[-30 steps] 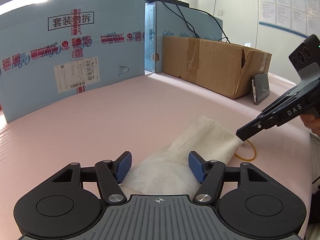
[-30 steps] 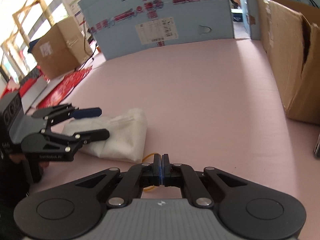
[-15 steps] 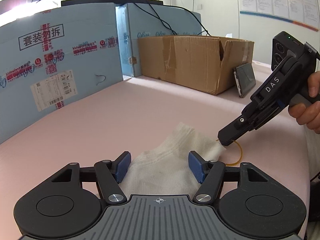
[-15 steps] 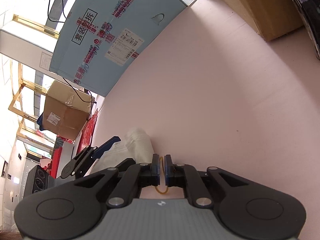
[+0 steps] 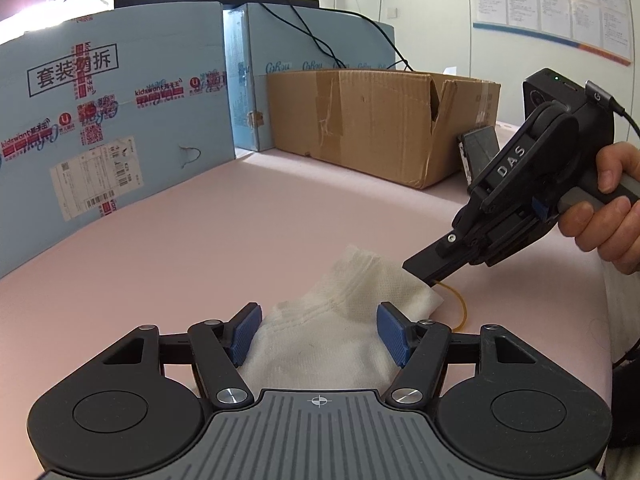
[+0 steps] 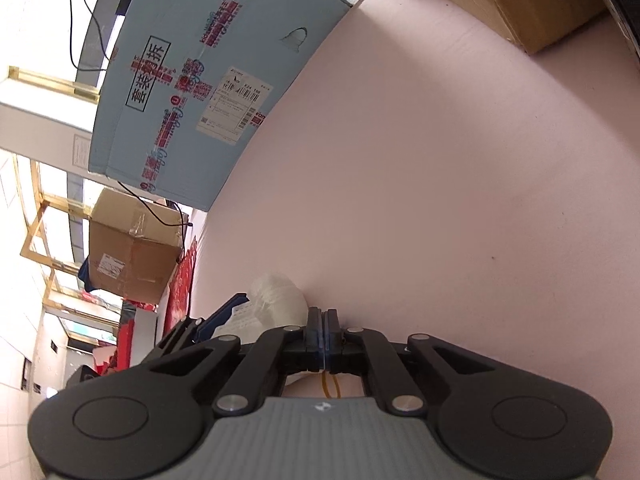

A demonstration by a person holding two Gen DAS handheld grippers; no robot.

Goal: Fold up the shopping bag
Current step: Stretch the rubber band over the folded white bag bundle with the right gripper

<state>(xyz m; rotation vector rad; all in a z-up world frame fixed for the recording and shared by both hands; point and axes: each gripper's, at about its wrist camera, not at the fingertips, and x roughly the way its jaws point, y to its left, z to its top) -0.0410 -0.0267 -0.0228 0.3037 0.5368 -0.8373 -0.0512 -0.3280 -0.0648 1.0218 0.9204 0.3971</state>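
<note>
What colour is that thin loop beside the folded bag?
Yellow-orange; the loop shows best in the left wrist view, beside the white bag.

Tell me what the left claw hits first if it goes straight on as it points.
Most likely the bag. It already lies between the open left claw fingers and runs ahead along its line. Past it sits only bare pink table, though depth is hard to judge.

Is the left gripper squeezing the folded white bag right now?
No: the left gripper has its blue fingers standing apart on either side of the white bag, with visible gaps.
</note>
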